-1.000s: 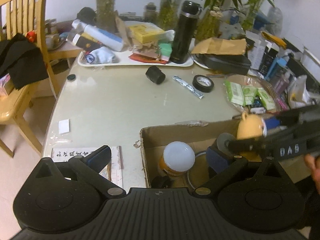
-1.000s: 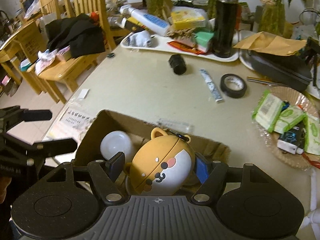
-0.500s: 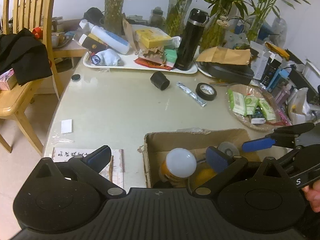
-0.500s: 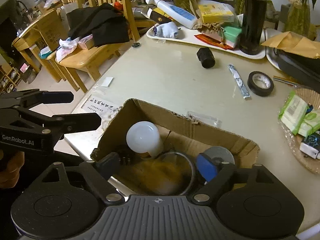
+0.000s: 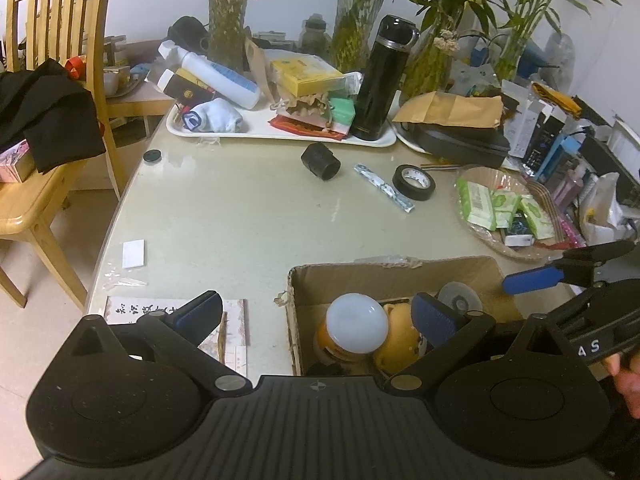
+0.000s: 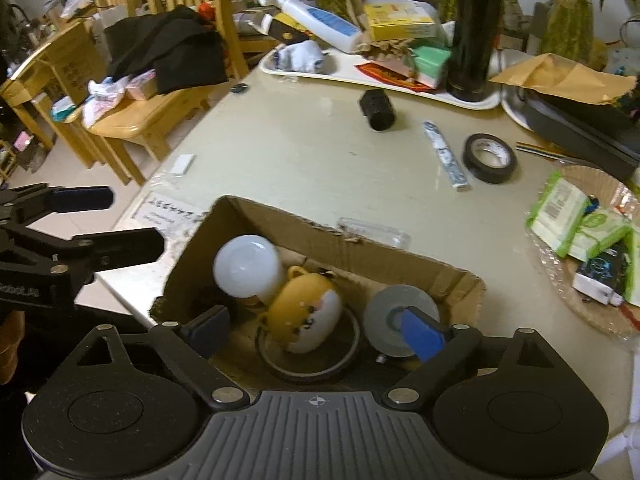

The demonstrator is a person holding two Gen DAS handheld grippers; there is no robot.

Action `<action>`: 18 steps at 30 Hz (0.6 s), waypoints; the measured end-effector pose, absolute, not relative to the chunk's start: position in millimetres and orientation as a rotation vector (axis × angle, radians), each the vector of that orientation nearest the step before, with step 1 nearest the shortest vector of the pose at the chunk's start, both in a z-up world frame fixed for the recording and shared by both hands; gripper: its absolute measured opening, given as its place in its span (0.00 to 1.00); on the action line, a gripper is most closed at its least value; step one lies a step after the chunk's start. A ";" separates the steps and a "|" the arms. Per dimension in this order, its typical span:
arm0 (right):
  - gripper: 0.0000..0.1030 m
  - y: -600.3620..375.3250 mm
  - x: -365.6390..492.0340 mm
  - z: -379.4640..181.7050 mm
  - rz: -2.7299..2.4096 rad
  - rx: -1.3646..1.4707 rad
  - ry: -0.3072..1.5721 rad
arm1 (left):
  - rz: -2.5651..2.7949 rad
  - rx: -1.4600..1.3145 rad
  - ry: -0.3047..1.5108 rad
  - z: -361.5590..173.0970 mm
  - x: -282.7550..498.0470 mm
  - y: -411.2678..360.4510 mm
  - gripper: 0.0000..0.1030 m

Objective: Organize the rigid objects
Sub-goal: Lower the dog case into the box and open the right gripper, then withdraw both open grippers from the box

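One object, the orange-and-white dog-faced plastic case [image 6: 306, 312], had just been let go: a second before it was pinched between the pads of the right claw [image 6: 316, 332] above the box, and now it lay tilted inside the open brown cardboard box [image 6: 404, 258], resting on a dark ring-shaped item [image 6: 308, 368] at the bottom. The right claw's jaws had just been opening and were seen spread wide, with the case below and between them but touched by neither pad. From this it was judged that one placement was finished and that the right claw was free for the next item.

Beside the case in the box, a white round light bulb [image 6: 246, 266] was seen touching it on the left, and a grey roll of tape [image 6: 394, 312] lay to the right, partly hidden by a blue pad. The left claw [image 5: 316, 314] was held spread and empty at the near edge of the box, straddling its left wall.

Out on the pale glass-topped surface [image 5: 248, 216], still to be sorted by the look of it, were a short black cylinder [image 5: 320, 161], a black roll of electrical tape [image 5: 414, 182] and a slim silver-patterned strip [image 5: 384, 192]. A white tray [image 5: 256, 132] farther back carried a tall black flask [image 5: 380, 84], bottles and packets; a shallow woven basket [image 5: 516, 250] held green packets.
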State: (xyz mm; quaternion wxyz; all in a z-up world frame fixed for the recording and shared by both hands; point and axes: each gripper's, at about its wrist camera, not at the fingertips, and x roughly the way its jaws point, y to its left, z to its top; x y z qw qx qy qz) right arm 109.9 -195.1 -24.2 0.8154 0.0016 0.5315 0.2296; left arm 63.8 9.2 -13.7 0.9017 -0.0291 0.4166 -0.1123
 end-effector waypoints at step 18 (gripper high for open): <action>1.00 -207.8 118.2 -33.4 0.266 -0.105 1.140 | -0.207 -0.022 0.882 -19.2 64.8 4.6 1.00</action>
